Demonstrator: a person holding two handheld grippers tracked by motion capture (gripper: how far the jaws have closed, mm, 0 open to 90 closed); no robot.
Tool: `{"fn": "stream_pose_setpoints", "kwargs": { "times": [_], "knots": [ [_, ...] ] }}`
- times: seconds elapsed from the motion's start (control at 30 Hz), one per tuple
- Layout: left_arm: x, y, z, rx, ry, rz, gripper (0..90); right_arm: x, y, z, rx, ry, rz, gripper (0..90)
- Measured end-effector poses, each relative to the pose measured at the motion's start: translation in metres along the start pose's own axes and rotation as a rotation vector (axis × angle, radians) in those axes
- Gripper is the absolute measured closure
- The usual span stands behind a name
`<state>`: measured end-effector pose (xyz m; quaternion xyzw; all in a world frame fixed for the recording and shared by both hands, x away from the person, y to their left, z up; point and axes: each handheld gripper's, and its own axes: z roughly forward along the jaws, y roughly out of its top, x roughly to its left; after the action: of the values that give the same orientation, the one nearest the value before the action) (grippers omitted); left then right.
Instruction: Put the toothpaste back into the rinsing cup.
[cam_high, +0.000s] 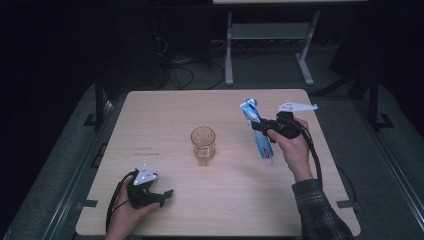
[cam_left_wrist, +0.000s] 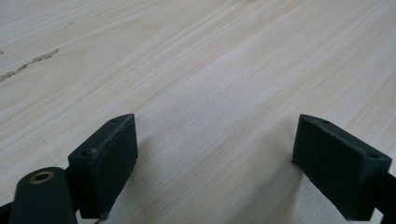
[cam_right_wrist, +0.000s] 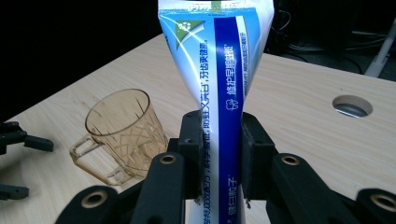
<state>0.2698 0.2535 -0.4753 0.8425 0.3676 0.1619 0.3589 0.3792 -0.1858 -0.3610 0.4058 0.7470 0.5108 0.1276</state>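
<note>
Where the high view looks down, the pale wooden table (cam_high: 165, 115) fills the middle of the frame, its far edge toward the top. At right of centre the right hand (cam_high: 295, 147) holds the right gripper (cam_high: 261, 127), whose jaws pinch a blue-and-white toothpaste tube (cam_high: 257, 131) about its middle; the tube stands nearly upright and a little tilted, its flat crimped end toward the top of the frame, lifted off the wood. In the right gripper view the tube (cam_right_wrist: 219, 93) rises from between the two black pads, which press its sides. At lower left of the high view the left hand (cam_high: 125, 212) rests the left gripper (cam_high: 167, 197) low on the table, and in the left gripper view its jaws stand spread wide with bare wood between them. Near the centre stands an amber glass mug (cam_high: 203, 145), upright, well apart from both grippers; in the right gripper view the mug (cam_right_wrist: 123, 133) sits lower left of the tube, its handle turned to the left.
</note>
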Motion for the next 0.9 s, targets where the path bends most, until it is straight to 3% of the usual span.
{"fn": "stream_pose_setpoints", "kwargs": {
  "times": [0.9],
  "knots": [
    [0.000, 0.000, 0.000, -0.001, -0.002, 0.000, 13.3, 0.023, 0.044, 0.029, -0.041, 0.065, -0.037, 73.4]
  ]
}}
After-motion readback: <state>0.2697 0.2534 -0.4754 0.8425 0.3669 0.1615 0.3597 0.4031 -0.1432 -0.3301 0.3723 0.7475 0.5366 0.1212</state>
